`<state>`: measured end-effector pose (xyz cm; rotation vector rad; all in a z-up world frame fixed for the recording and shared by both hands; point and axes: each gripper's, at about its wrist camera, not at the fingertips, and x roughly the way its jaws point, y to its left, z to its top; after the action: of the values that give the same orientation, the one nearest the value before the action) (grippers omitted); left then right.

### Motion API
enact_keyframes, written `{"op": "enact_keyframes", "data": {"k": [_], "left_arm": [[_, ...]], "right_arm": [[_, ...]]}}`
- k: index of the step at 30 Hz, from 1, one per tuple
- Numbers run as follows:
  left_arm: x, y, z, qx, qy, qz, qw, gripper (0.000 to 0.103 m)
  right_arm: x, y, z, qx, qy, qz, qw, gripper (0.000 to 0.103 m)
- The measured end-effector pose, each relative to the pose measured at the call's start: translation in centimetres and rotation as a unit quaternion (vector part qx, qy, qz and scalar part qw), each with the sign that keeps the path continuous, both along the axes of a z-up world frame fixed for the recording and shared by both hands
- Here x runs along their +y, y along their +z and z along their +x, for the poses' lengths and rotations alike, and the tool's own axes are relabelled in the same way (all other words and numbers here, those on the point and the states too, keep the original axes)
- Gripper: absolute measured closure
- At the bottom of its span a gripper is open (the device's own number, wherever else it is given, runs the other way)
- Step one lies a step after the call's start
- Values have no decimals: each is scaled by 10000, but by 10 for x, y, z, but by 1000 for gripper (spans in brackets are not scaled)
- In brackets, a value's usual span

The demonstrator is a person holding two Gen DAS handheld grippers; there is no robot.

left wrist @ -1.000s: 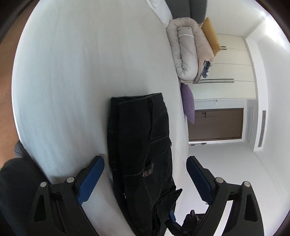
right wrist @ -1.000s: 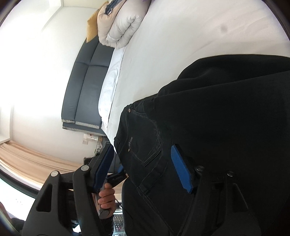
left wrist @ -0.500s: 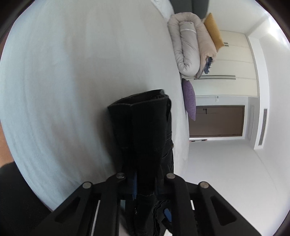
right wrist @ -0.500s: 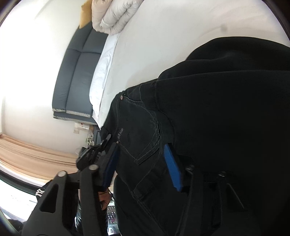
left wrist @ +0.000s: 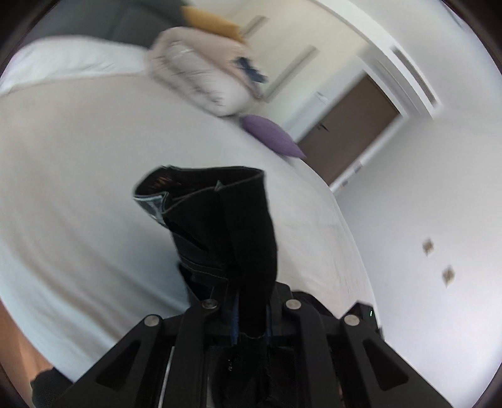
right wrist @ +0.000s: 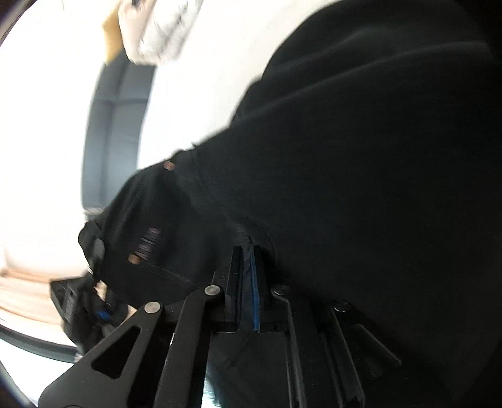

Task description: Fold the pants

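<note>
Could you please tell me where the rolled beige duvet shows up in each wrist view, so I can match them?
Left wrist: rolled beige duvet at upper centre, on the white bed.
Right wrist: duvet at the top edge, left of centre, blurred.
Shared landmark: the black pants, clamped in both claws.

White bed (left wrist: pixel 78 194) carries rolled duvet (left wrist: pixel 200 81), purple cushion (left wrist: pixel 269 135) and black pants (left wrist: pixel 226 219).
</note>
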<state>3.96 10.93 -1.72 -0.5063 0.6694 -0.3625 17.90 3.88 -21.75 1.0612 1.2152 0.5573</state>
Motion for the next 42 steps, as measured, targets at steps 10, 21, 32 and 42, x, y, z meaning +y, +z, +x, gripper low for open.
{"op": "enact_keyframes", "data": {"k": [10,21,32,42], "left_arm": [[-205,-29,-63,-602,-2783,2043,9366,93],[-258,-60,-105,-999,-3340,3262,8786,93],[-272,-73,-129,-954,-3814,3085,8662,92],[-219,-56,-84,400,-3671,1372,9192,36]], "right_arm": [[-128,41,-83,-843,-1298,1126,9815,20],[-141,27,-114,-526,-1195,107,9914,34],[-168,31,-156,-671,-1310,-549,9876,86],[-174,15,-139,-535,-1342,-560,9879,83]]}}
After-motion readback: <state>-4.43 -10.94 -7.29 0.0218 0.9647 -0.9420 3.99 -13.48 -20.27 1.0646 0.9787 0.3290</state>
